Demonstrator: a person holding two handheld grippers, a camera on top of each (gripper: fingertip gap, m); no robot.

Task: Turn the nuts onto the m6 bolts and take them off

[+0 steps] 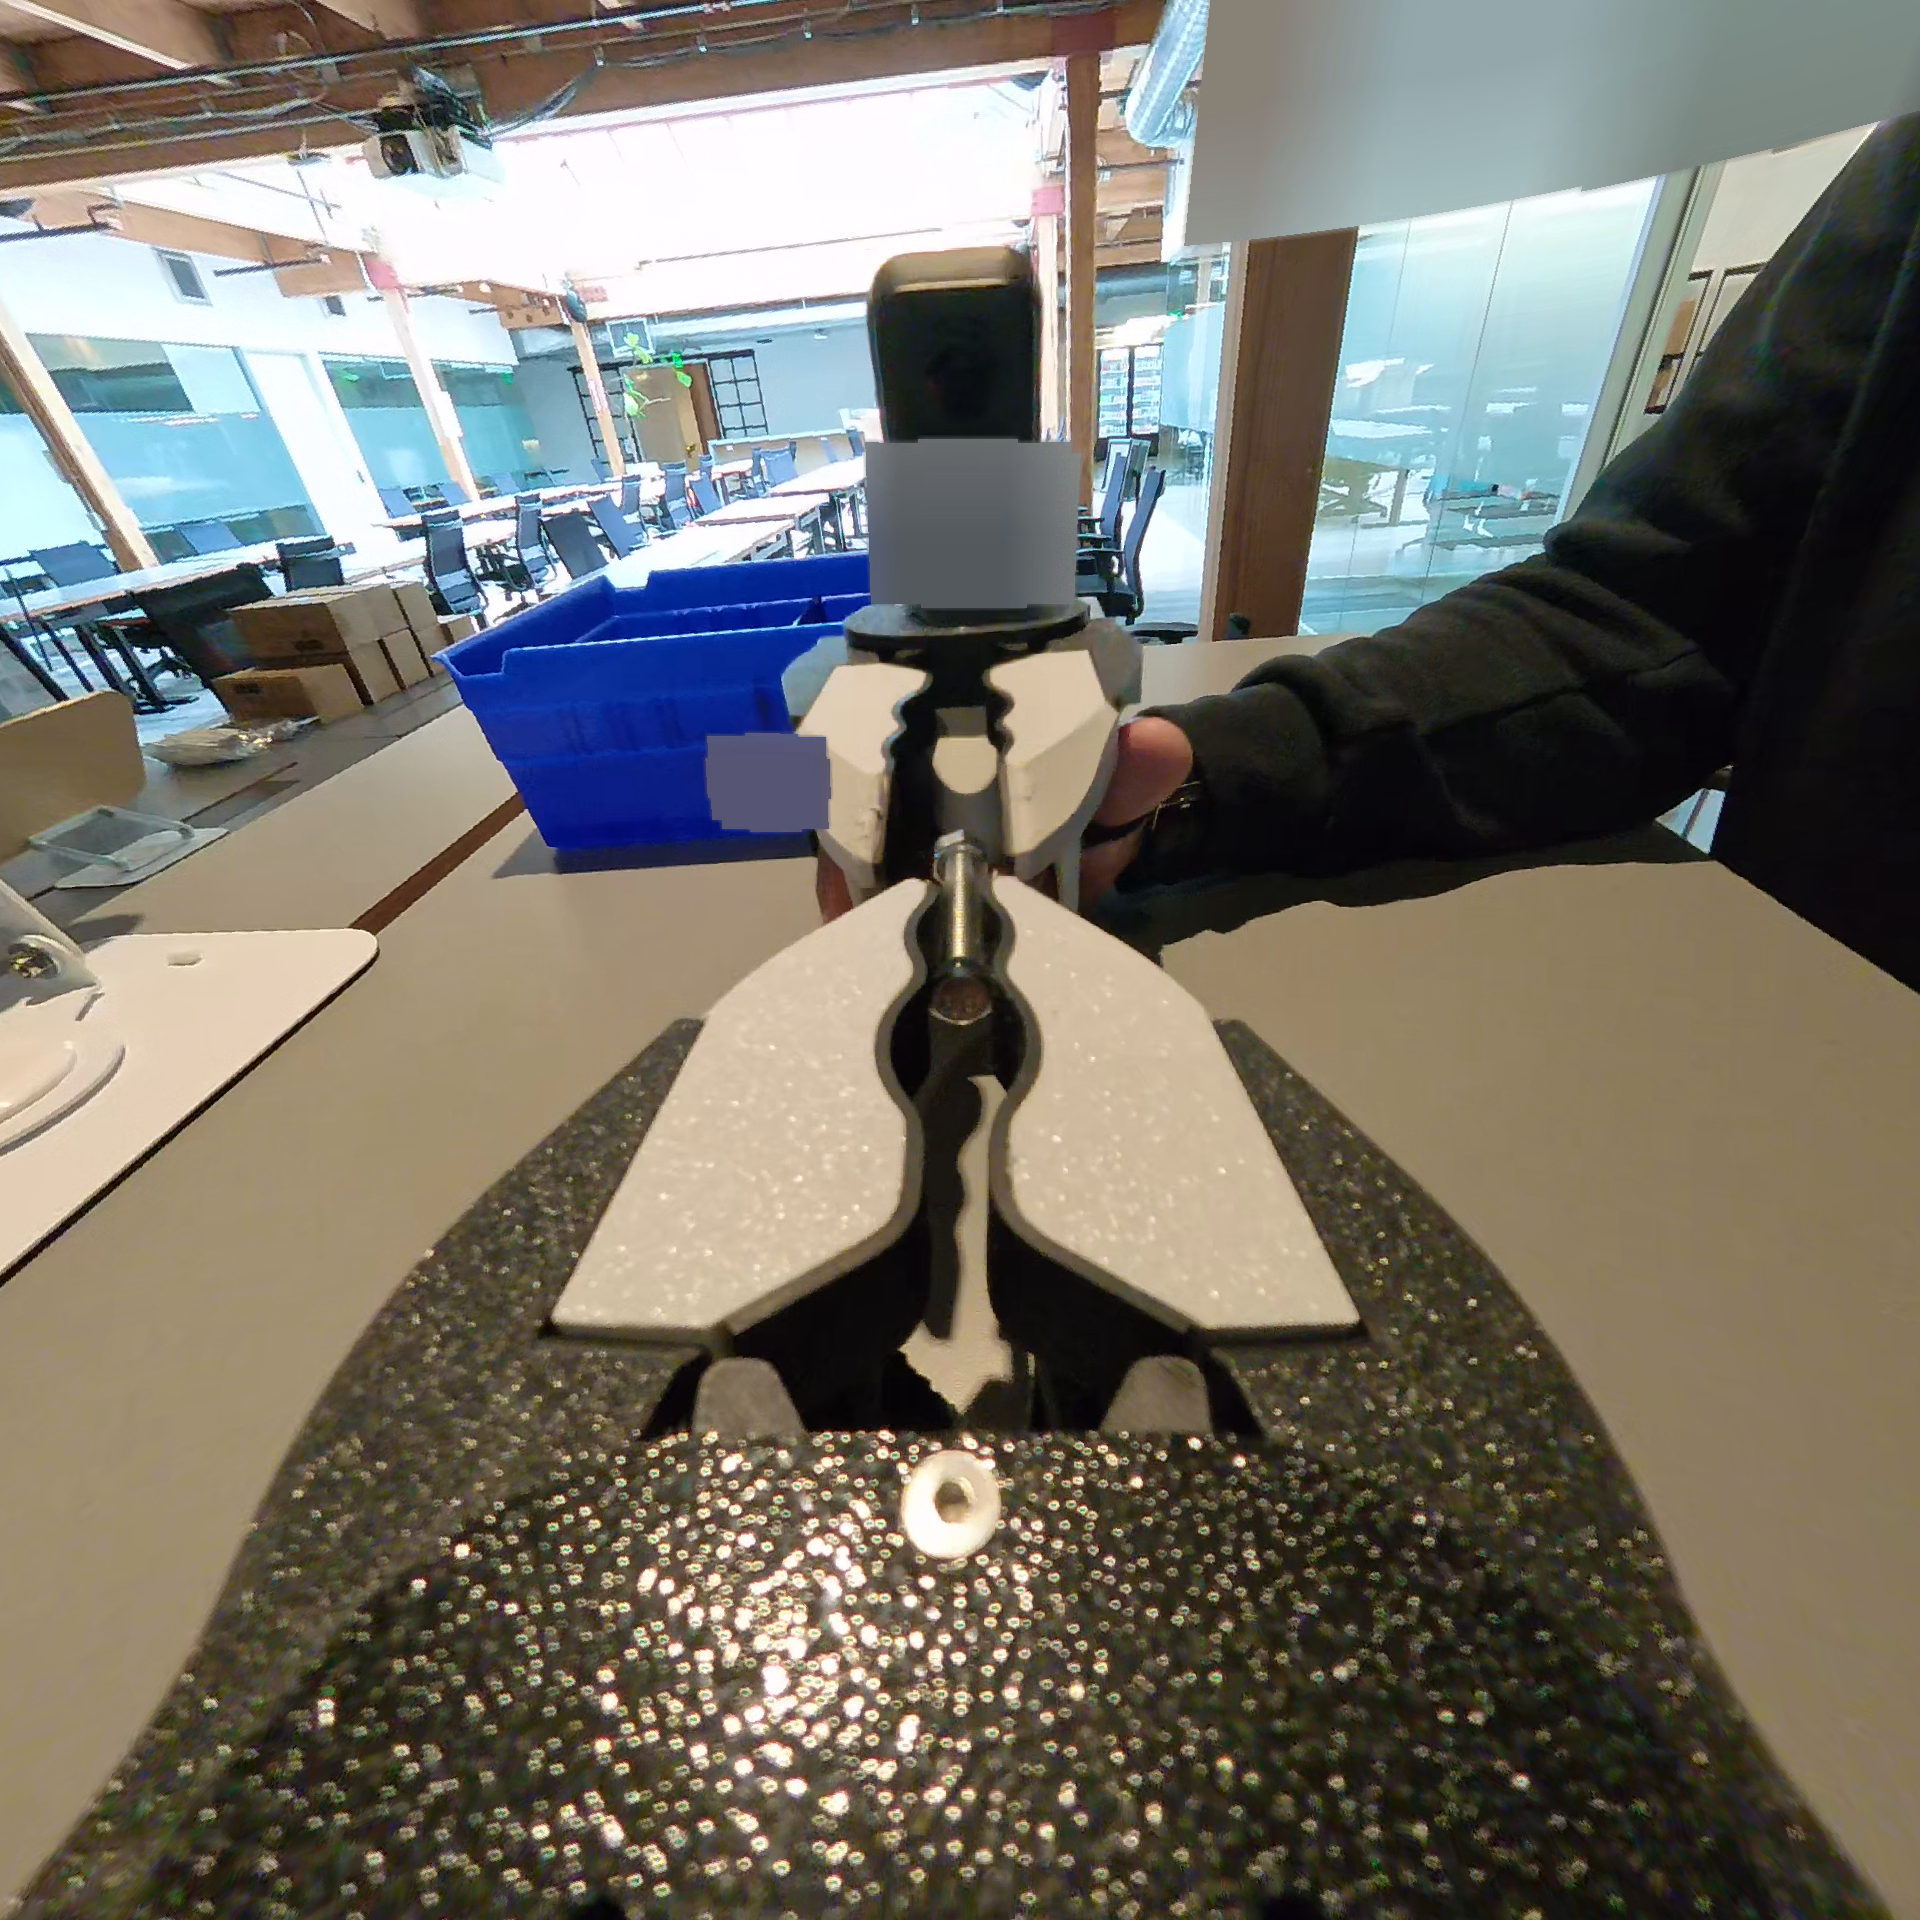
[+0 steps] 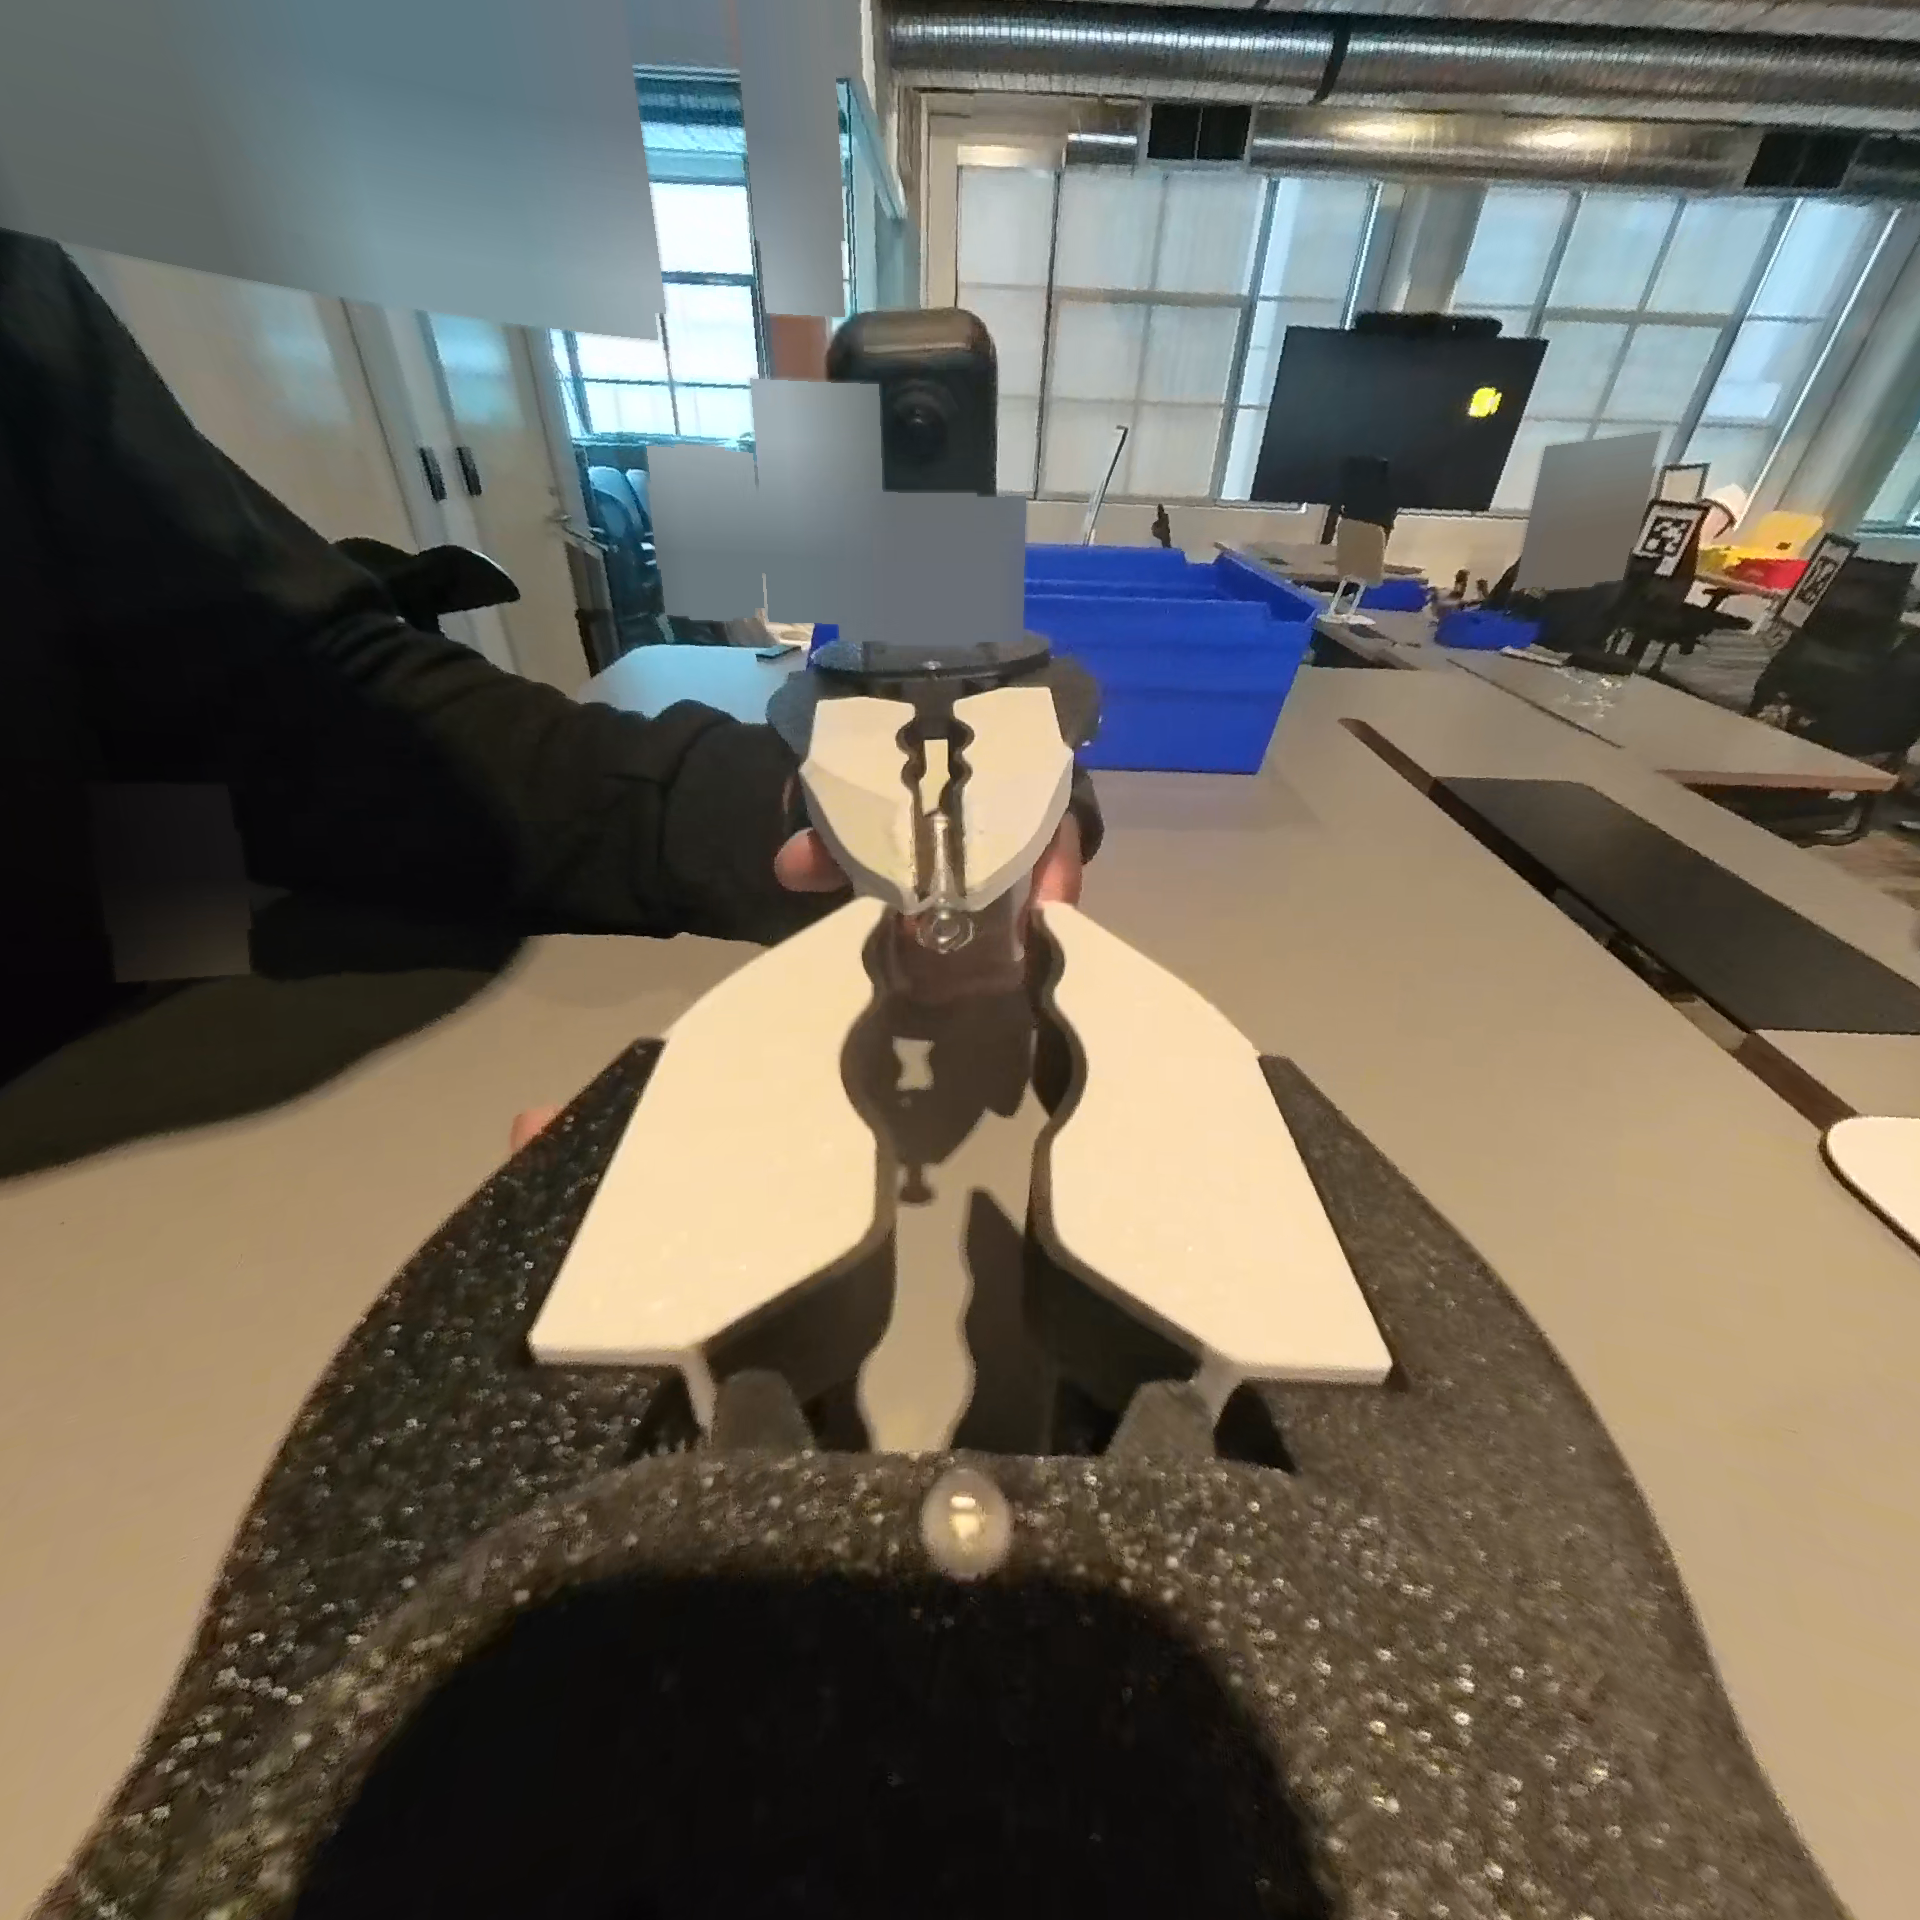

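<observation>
- I hold the two tools nose to nose above the grey worktop, so each wrist camera looks straight at the other tool.
- My left tool is closed down on the m6 bolt. The head sits back in the notch between the fingers and the threaded shank runs forward out past the tips.
- From the right wrist view the same bolt lies gripped along the slot of that far tool, pointing toward me.
- My right tool has its white fingers drawn in but not fully together. A small hex nut sits right at its tips, on the bolt's end.
- I cannot tell from either view whether those tips actually pinch the nut or only sit beside it.
- In the left wrist view the bolt's tip reaches the mouth of the right tool, and the nut itself is hidden there.
- I judge this to be the threading step: nut at the tip of the thread, little or no thread taken up.
- Whether it is going on or coming off I cannot say.
- The next move calls for keeping both tools on one axis and rolling my right wrist about that axis.
- The left tool must hold the bolt from turning.
- Any tilt risks cross-threading or dropping the nut to the worktop.
- Blue plastic bins stand behind, well apart from the work.
</observation>
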